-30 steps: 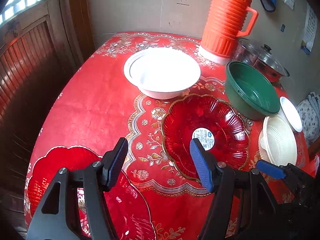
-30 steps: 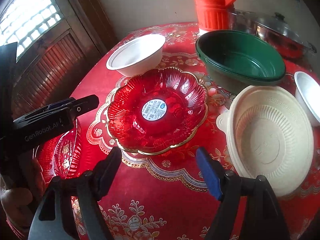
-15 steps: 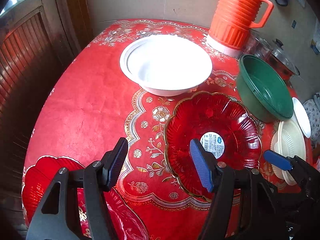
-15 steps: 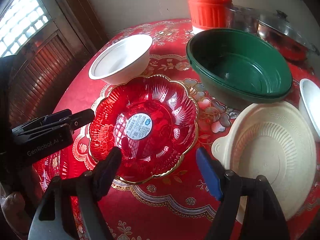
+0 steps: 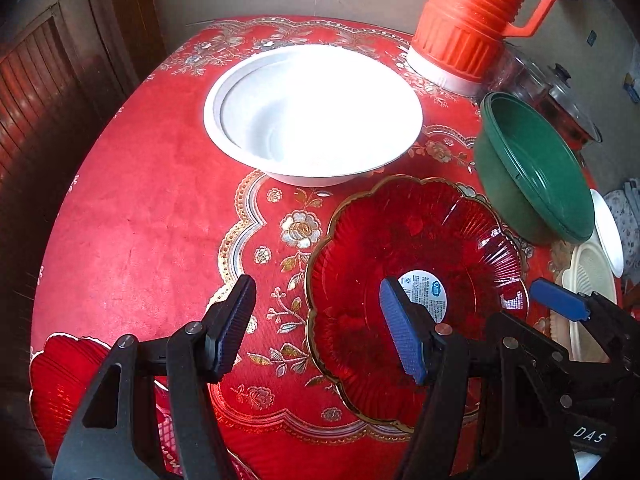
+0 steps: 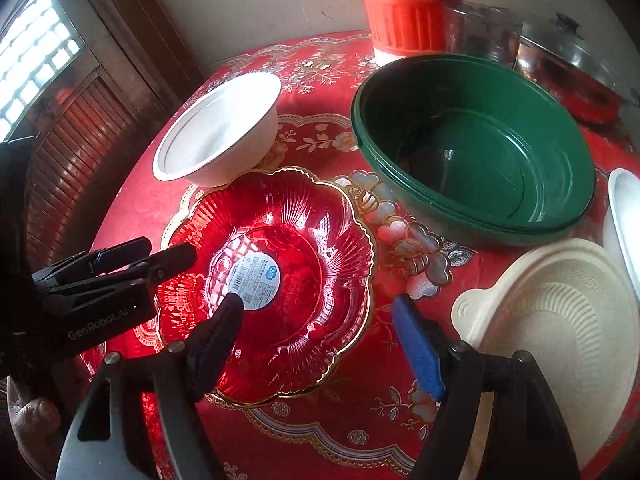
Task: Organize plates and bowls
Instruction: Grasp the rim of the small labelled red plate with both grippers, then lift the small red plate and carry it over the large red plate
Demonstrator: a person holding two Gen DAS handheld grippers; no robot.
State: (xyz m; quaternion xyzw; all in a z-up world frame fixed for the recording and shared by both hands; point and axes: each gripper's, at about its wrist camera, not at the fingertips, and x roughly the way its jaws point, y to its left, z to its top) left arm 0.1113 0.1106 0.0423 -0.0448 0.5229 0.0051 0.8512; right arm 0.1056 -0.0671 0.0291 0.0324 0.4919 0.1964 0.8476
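Observation:
A red scalloped glass plate (image 5: 424, 236) with a gold rim and a white sticker lies mid-table. My left gripper (image 5: 318, 328) hovers open over its left rim, one finger above the cloth and the blue one above the plate, with nothing between them. My right gripper (image 6: 320, 336) hangs open over the plate (image 6: 304, 248) at its near right edge, which it straddles without touching. A white bowl (image 5: 312, 112) sits behind the plate, with a green bowl (image 6: 480, 152) to the right. A cream ribbed plate (image 6: 560, 320) lies at the near right.
A second red plate (image 5: 60, 380) lies at the table's near left edge. An orange thermos (image 5: 476, 12) and a lidded pot (image 6: 568, 52) stand at the back right. A small white bowl (image 6: 624, 216) sits at the far right. A hand (image 6: 28, 420) holds the left gripper.
Both grippers have moved forward and lower over the table, closing in on the red plate from either side. Their jaws have kept the same width.

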